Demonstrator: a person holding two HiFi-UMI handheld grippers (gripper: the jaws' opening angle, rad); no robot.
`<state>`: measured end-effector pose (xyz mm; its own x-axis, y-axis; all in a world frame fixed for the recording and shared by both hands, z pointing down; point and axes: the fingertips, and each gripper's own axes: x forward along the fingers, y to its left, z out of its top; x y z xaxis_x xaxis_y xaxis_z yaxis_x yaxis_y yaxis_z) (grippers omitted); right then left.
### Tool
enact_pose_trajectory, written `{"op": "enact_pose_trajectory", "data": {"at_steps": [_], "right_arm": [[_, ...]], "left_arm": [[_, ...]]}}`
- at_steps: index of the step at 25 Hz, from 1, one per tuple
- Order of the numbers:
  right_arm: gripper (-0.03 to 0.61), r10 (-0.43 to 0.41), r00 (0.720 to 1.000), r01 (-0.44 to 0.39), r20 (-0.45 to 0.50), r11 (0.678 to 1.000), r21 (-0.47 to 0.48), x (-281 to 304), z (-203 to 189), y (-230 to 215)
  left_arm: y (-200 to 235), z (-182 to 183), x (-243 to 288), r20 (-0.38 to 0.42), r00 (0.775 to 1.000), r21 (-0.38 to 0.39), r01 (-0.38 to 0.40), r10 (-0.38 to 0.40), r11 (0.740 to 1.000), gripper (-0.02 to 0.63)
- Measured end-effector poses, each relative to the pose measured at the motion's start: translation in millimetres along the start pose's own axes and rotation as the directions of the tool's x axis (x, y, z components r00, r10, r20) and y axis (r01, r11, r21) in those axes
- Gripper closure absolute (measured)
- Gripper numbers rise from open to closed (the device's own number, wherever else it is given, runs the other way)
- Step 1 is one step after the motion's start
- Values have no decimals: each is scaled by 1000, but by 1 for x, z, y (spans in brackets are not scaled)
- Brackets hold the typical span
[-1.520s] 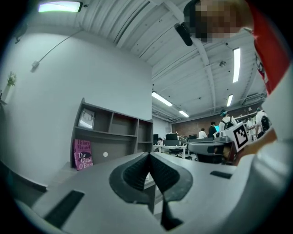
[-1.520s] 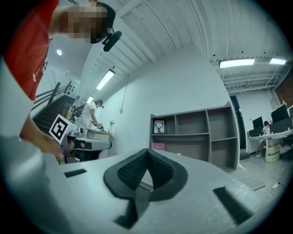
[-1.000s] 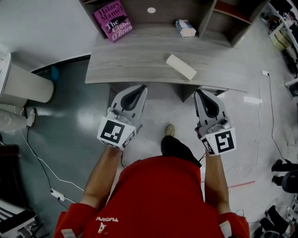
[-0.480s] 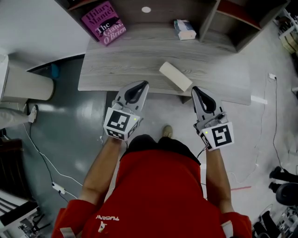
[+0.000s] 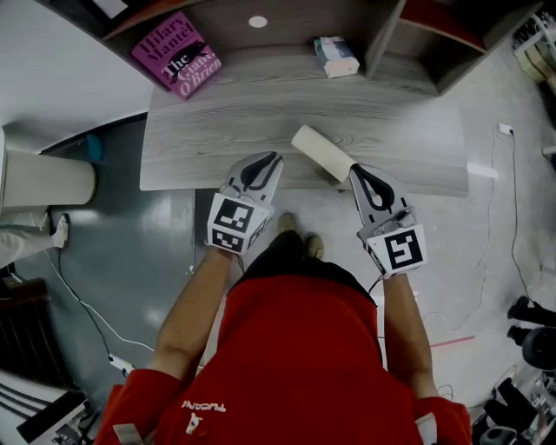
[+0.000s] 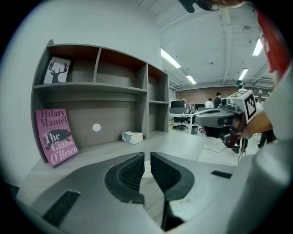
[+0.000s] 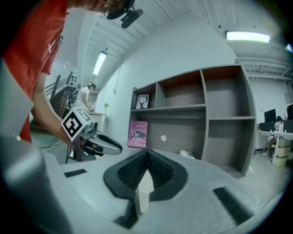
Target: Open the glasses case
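Book and small box sit behind glasses case.

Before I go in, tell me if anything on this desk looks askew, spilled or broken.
Only the glasses case stands out: it lies at a slant near the front edge of the desk, not square with it. The pink book leans against the shelf back. Nothing looks spilled or damaged.

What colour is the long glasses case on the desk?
Cream; the glasses case shows best in head view.
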<state>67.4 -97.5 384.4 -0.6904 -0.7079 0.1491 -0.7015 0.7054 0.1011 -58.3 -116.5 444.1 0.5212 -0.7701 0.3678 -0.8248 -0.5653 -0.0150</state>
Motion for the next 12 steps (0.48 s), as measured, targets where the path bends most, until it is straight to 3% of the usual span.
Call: {"op": "enact_pose_trajectory", "data": {"at_steps": [3, 5, 12], "right_arm": [[572, -29, 998, 28, -53, 1000, -9, 11, -16, -5], [564, -46, 995, 45, -93, 999, -10, 18, -27, -10], [457, -68, 973, 70, -222, 998, 0, 36, -68, -13]], "left_arm": [[8, -11, 16, -35, 998, 0, 44, -44, 999, 595], [13, -17, 27, -63, 995, -7, 81, -81, 997, 530], [29, -47, 62, -146, 973, 34, 185, -178, 982, 463]]}}
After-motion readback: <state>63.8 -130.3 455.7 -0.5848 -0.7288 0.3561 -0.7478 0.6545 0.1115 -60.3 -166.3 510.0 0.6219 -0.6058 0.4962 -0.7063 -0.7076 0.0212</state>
